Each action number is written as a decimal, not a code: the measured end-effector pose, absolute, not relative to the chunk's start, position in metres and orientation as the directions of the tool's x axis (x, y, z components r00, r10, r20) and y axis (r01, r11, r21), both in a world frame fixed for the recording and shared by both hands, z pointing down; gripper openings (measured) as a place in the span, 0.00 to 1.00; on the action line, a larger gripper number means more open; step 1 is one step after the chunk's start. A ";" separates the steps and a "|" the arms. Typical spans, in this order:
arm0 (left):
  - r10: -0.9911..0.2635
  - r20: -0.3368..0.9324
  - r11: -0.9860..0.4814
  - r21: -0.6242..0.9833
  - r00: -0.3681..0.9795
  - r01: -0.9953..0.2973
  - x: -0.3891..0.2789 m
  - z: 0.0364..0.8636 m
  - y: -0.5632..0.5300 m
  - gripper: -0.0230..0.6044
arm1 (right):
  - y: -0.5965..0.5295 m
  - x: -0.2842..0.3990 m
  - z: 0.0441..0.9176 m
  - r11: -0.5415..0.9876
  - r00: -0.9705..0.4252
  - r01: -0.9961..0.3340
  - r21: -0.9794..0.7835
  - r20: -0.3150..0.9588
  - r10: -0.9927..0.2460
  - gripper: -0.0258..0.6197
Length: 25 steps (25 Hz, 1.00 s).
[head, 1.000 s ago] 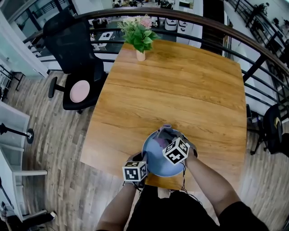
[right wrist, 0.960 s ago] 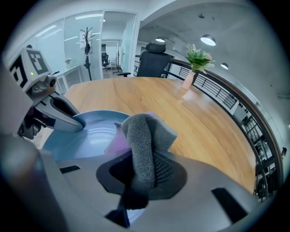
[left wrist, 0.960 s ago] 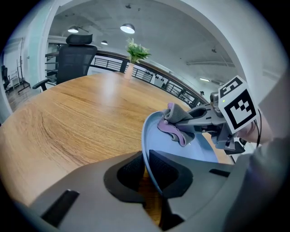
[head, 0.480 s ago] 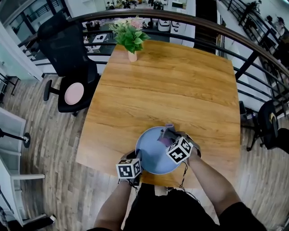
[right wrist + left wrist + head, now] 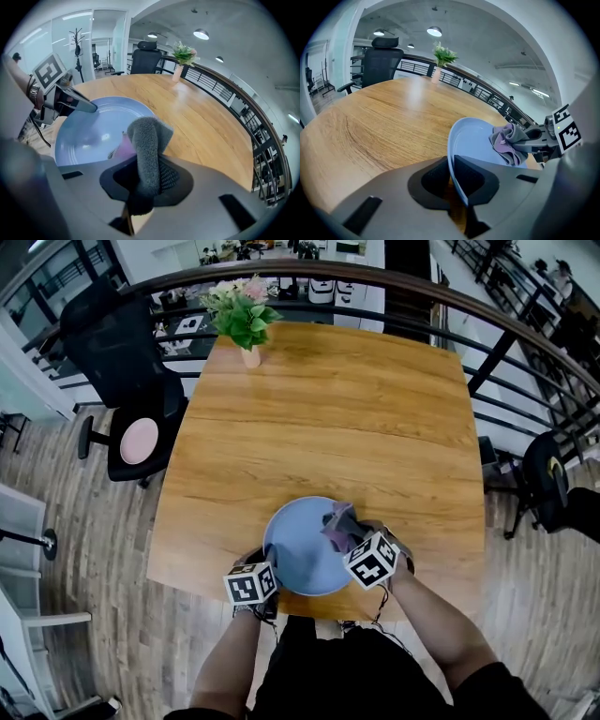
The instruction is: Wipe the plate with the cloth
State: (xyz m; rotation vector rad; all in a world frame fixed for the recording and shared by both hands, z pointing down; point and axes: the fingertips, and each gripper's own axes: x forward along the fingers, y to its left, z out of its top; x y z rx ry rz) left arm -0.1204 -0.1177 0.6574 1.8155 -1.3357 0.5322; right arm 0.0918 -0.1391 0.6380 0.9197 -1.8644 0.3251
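Plate (image 5: 295, 554), pale blue, is at the near edge of the wooden worktop (image 5: 319, 418), its left rim pinched between the jaws of the left hand-held gripper (image 5: 451, 171). Jaws of the right hand-held gripper (image 5: 145, 173) are clamped on a bunched grey and lilac cloth (image 5: 339, 529), which lies against the right-hand part of the plate's upper face. A vase of flowers (image 5: 242, 320) stands at the worktop's far left corner, well apart from the plate, with a black office chair (image 5: 117, 343) on the floor near that corner.
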 end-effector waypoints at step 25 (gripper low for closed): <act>-0.598 0.727 -0.115 0.339 0.337 -0.934 -0.119 0.654 -0.119 0.12 | -0.040 0.020 0.647 0.788 -0.356 -0.615 0.030 0.881 -0.312 0.15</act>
